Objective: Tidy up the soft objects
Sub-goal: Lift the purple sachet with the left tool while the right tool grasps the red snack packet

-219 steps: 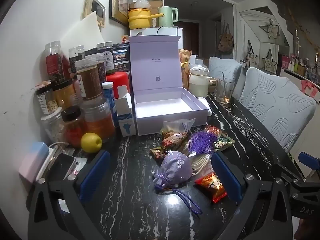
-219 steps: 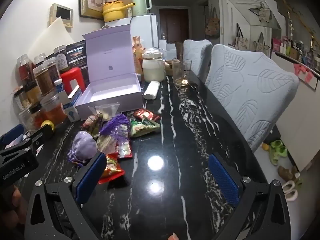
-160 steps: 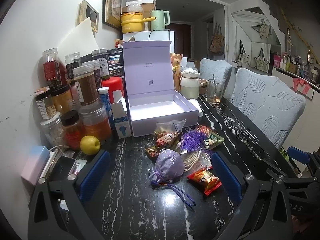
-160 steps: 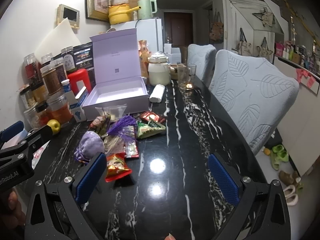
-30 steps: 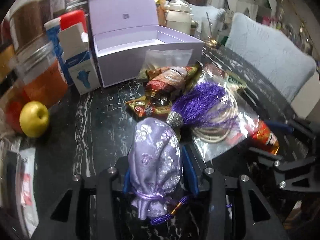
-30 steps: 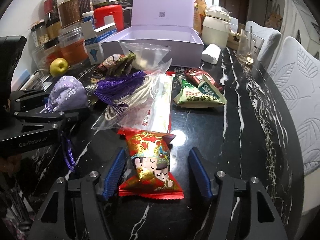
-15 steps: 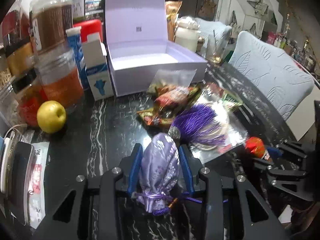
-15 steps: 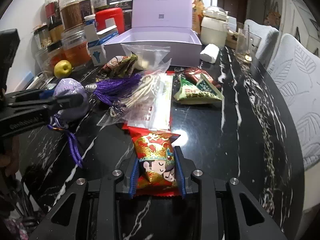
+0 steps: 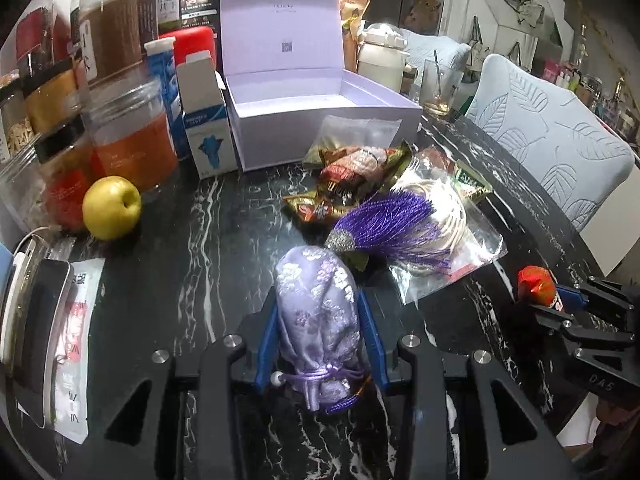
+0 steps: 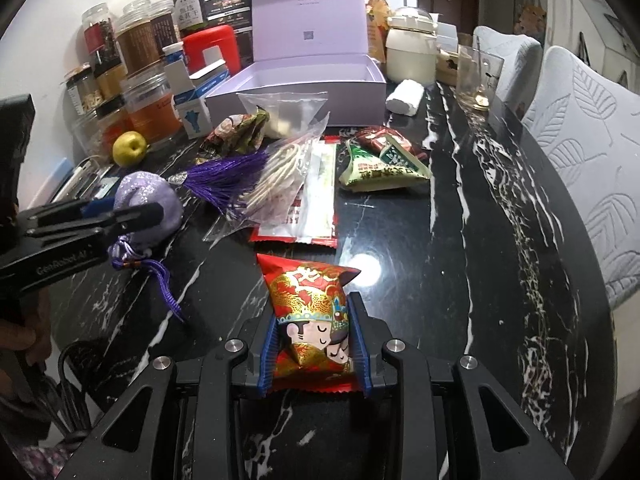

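My left gripper (image 9: 318, 320) is shut on a lilac brocade pouch (image 9: 318, 304) and holds it above the black marble table; the pouch also shows in the right wrist view (image 10: 146, 204). My right gripper (image 10: 312, 336) is shut on a red and gold snack packet (image 10: 310, 316), lifted off the table. An open lilac box (image 9: 316, 120) stands behind, empty. A purple tassel (image 9: 392, 220), a clear bag of cord (image 9: 448, 224), a brocade pouch (image 9: 356, 168) and green snack packets (image 10: 380, 164) lie between the box and the grippers.
Jars (image 9: 128, 132), a small carton (image 9: 206, 120) and a yellow apple (image 9: 112, 208) crowd the table's left side. A phone (image 9: 40, 320) lies at the left edge. A white jar (image 10: 412, 52) and a glass (image 10: 478, 76) stand at the back. Chairs (image 10: 580, 128) line the right.
Both grippers have lifted and drawn back a little with their loads; the pouch and the red packet hang higher off the table than half a second ago.
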`<state>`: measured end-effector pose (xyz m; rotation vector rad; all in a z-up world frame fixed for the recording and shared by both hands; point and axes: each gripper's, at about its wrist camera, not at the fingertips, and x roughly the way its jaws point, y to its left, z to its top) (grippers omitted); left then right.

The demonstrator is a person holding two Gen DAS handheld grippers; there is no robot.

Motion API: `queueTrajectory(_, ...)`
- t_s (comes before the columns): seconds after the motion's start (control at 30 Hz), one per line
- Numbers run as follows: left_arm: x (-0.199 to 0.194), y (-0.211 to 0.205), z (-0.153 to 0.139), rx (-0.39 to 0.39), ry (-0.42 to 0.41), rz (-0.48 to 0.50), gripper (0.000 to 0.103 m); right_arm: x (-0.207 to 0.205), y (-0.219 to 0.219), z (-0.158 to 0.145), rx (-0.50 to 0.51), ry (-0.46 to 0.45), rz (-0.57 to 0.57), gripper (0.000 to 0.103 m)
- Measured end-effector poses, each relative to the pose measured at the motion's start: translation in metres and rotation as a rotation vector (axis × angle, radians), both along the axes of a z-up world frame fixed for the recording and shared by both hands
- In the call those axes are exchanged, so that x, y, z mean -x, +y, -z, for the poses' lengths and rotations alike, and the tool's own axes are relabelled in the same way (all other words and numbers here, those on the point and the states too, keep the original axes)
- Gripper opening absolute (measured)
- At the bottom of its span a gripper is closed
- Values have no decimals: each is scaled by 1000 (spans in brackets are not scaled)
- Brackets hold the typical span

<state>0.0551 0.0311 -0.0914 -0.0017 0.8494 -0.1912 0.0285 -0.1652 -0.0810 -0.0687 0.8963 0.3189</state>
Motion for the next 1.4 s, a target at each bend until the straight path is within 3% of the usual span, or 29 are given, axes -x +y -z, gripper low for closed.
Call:
queueTrajectory(0.1, -8, -2, 12, 26, 91, 6, 39, -1, -1, 2, -8, 15, 8, 31)
queueTrajectory(0.17, -6, -11, 13, -40, 69, 5, 56, -2, -1, 3, -10, 19, 10, 32)
queueTrajectory(0.27, -1, -18, 16, -91, 32, 24, 70, -3, -2, 3, -11, 22, 11, 32)
queueTrajectory(0.4, 2, -11, 16, -57, 16, 14, 68, -5, -4, 3, -16, 23, 16, 32)
queueTrajectory(0.47, 3, -8, 14, -55, 9, 0, 45, -6, -4, 4, -18, 24, 17, 32)
queueTrajectory(0.57, 0, 2, 11, 19, 31, -39, 41, -6, -5, 4, -21, 25, 19, 32)
queueTrajectory(0.63, -2, 5, 10, 57, 35, -36, 41, -7, -5, 4, -29, 27, 22, 32)
queueTrajectory(0.97, 6, 1, -28, 49, -61, -24, 40, -9, -7, -3, -58, 12, 20, 32)
queueTrajectory(1.4, -2, 4, -76, 80, -146, -30, 40, -21, 10, -52, -60, -87, -22, 31)
